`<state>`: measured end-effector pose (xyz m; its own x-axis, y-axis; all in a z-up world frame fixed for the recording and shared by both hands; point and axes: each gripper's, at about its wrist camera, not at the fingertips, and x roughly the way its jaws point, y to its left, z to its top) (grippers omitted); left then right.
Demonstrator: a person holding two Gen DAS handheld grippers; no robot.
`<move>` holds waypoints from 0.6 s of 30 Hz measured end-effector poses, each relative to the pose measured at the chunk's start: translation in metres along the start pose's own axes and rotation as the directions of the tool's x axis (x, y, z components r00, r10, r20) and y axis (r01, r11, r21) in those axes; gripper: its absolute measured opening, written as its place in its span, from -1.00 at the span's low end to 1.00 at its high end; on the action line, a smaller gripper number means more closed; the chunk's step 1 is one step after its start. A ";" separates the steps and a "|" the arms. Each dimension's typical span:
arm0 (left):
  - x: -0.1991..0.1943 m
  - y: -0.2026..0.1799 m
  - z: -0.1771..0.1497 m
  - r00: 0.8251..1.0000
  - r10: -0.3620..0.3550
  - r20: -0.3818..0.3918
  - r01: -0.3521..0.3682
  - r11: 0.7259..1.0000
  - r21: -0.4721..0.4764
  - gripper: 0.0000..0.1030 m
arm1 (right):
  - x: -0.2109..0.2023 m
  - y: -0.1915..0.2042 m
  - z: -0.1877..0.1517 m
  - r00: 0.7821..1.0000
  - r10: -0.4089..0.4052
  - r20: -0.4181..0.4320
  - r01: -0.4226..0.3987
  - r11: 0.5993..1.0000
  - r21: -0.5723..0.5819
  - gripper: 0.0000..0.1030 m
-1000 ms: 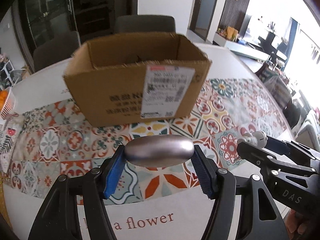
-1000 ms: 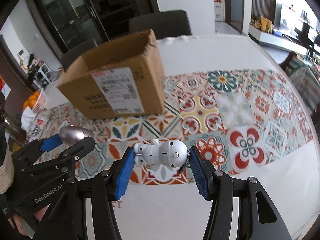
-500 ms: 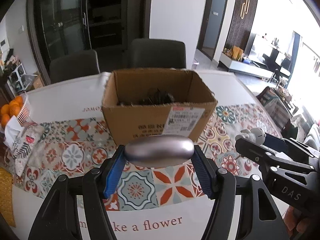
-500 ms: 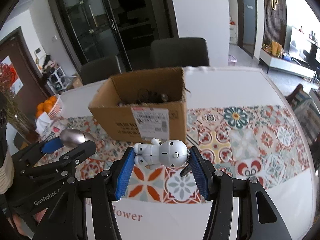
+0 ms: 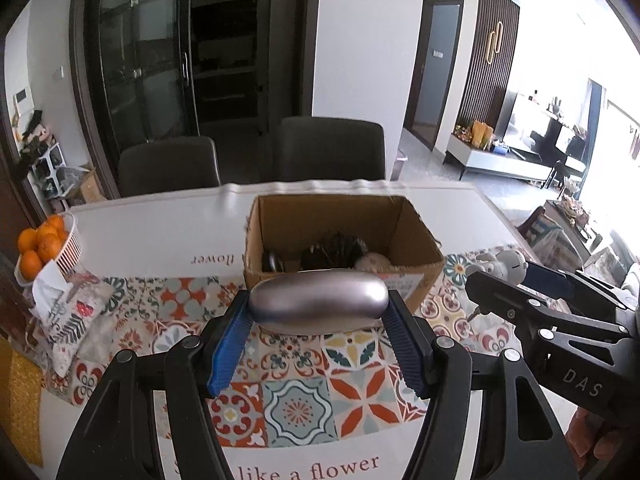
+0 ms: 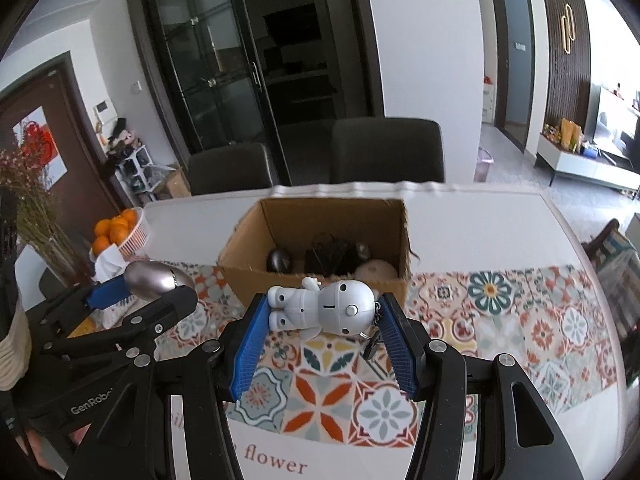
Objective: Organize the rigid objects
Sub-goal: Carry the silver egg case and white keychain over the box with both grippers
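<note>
My left gripper [image 5: 318,312] is shut on a smooth silver oval case [image 5: 319,303], held above the patterned table runner in front of the open cardboard box [image 5: 416,228]. My right gripper [image 6: 322,318] is shut on a white robot figurine [image 6: 324,310] with a keychain hanging from its head. It is held lying sideways, just short of the box [image 6: 248,236]. The box holds several dark items and a pale round one. Each gripper shows in the other's view: the right one [image 5: 516,270] at the right, the left one [image 6: 154,280] at the left.
A white basket of oranges [image 5: 44,242] and a floral cloth pouch [image 5: 76,316] sit at the table's left. Two dark chairs [image 5: 332,148] stand behind the table. Dried flowers [image 6: 28,200] stand at the far left. The white table [image 5: 160,232] extends behind the box.
Both grippers have risen and pulled back with their objects still held. The box now looks smaller and farther, and its inside is visible from above.
</note>
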<state>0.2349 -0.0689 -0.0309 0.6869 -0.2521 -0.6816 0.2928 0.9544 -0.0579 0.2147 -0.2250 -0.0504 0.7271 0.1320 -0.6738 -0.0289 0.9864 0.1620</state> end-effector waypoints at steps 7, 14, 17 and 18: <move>0.004 0.005 0.019 1.000 0.008 0.021 -0.008 1.000 0.006 0.26 | 0.003 0.004 0.021 1.000 0.006 0.025 -0.005 1.000 -0.023 0.08; 0.020 0.010 0.043 1.000 0.008 0.019 -0.008 1.000 0.006 0.26 | 0.018 0.000 0.044 0.999 0.029 0.020 -0.029 0.999 -0.024 0.08; 0.029 0.011 0.053 1.000 0.006 0.014 -0.006 1.000 0.011 0.26 | 0.028 -0.001 0.054 0.999 0.043 0.013 -0.042 0.999 -0.024 0.08; 0.032 0.011 0.057 1.000 0.007 0.010 -0.007 1.000 0.013 0.26 | 0.031 -0.002 0.057 0.999 0.047 0.010 -0.047 0.999 -0.022 0.08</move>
<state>0.2986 -0.0756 -0.0117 0.6958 -0.2470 -0.6744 0.2964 0.9541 -0.0437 0.2766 -0.2287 -0.0307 0.7319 0.1774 -0.6579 -0.0779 0.9810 0.1779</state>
